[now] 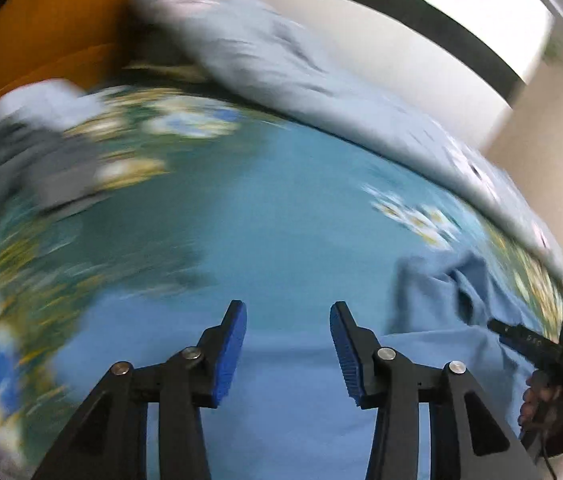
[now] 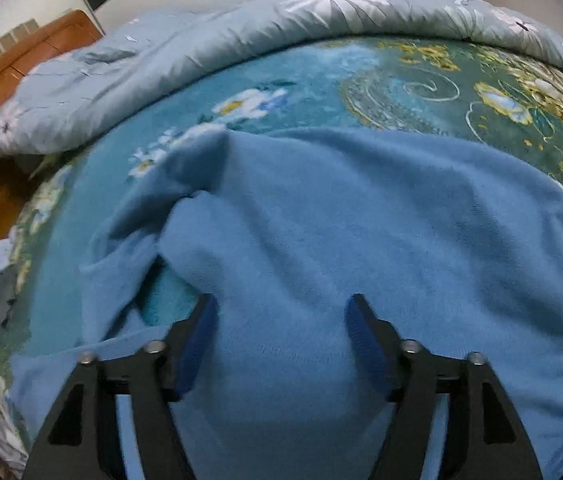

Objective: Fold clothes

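A light blue fleece garment (image 2: 361,220) lies spread on the floral bedspread (image 2: 421,80), with a rumpled fold at its left side (image 2: 153,232). My right gripper (image 2: 281,308) is open, its blue pads straddling the cloth just above it. In the blurred left wrist view, my left gripper (image 1: 288,312) is open and empty over the garment's near edge (image 1: 301,420). The garment's bunched part (image 1: 441,288) lies to its right. The right gripper's body and the hand holding it (image 1: 537,360) show at the right edge.
A pale blue flowered quilt (image 2: 161,60) is heaped along the far side of the bed. A grey garment pile (image 1: 21,168) lies at the left. The orange wooden headboard (image 2: 21,64) stands at the far left, with a white wall behind.
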A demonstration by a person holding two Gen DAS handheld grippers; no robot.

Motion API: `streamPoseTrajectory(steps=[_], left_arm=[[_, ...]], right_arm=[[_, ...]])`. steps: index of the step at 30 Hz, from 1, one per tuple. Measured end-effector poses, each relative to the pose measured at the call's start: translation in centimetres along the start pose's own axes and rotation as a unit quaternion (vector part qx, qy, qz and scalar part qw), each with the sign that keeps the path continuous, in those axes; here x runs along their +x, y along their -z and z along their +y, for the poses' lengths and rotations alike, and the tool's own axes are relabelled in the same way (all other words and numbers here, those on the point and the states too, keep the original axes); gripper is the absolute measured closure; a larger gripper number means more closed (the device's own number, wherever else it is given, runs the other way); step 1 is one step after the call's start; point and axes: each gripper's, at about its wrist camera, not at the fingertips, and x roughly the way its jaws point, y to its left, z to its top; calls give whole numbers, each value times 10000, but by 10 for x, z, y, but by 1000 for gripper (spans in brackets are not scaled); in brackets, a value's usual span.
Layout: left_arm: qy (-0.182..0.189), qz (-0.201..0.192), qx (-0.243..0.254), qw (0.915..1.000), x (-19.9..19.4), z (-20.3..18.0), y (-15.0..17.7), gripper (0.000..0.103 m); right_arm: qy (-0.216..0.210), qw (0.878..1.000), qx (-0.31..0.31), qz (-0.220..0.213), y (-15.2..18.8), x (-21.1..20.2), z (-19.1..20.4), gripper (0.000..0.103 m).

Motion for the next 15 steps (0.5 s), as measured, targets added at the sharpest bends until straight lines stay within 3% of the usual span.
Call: streamPoseTrajectory(steps=[4,8,10,12,13,15], left_arm=[[227,433,898,9948,57,-77,-27,54],[985,954,877,9867,84,-120,-23,55],[786,1126,1005,9854,96,-133,-16,56],[637,1124,1123,9852,98,-142,-10,85],[575,1078,1156,9858,96,-144,-10,92],[422,807,1121,9895,83,-149,-18,96]], right_arm=[[5,9989,125,-444,0,-30,-11,15],[-7,9970,390,-670,-6,-42,-26,14],[-75,9961,549,-689,-7,-45,-34,14],[-151,9955,637,-692,-9,-45,-37,14],[-221,9951,682,-684,-9,-46,-39,14],[-322,9943,744,-690,-8,-51,-42,14]])
